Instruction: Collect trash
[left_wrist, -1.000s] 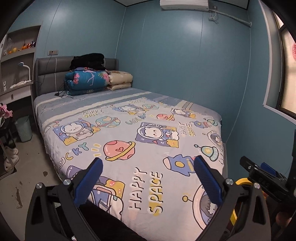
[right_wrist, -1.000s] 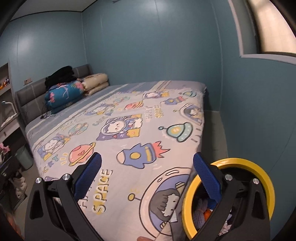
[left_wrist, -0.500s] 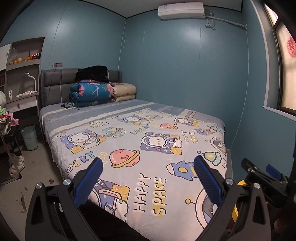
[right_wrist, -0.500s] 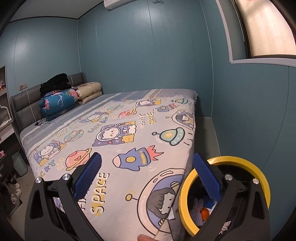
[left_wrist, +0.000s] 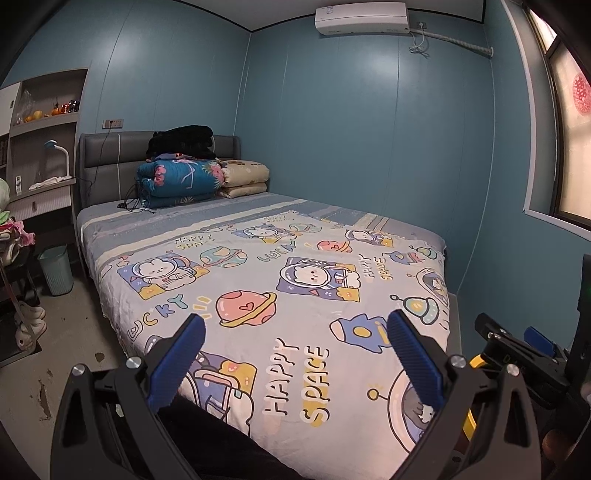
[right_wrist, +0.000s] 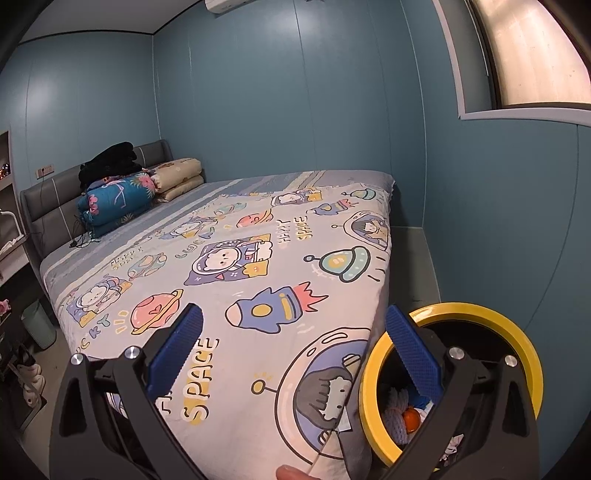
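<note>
Trash sits inside yellow-rimmed black round bin (right_wrist: 519, 328) on floor, near right corner of cartoon-print bed (right_wrist: 236, 258): soft, light scraps. Your left hand-held gripper (left_wrist: 295, 347) and right hand-held gripper (right_wrist: 293, 339) both spread apart, empty. Lift bin by stiff rim.

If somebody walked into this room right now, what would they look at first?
Probably the big bed, which fills the middle of the room under a cartoon space sheet with bunnies, planets and rockets. Next, the bright yellow-rimmed bin at the bed's near corner by the blue wall, already holding some trash. Folded blankets are piled against the grey headboard at the far end.
</note>
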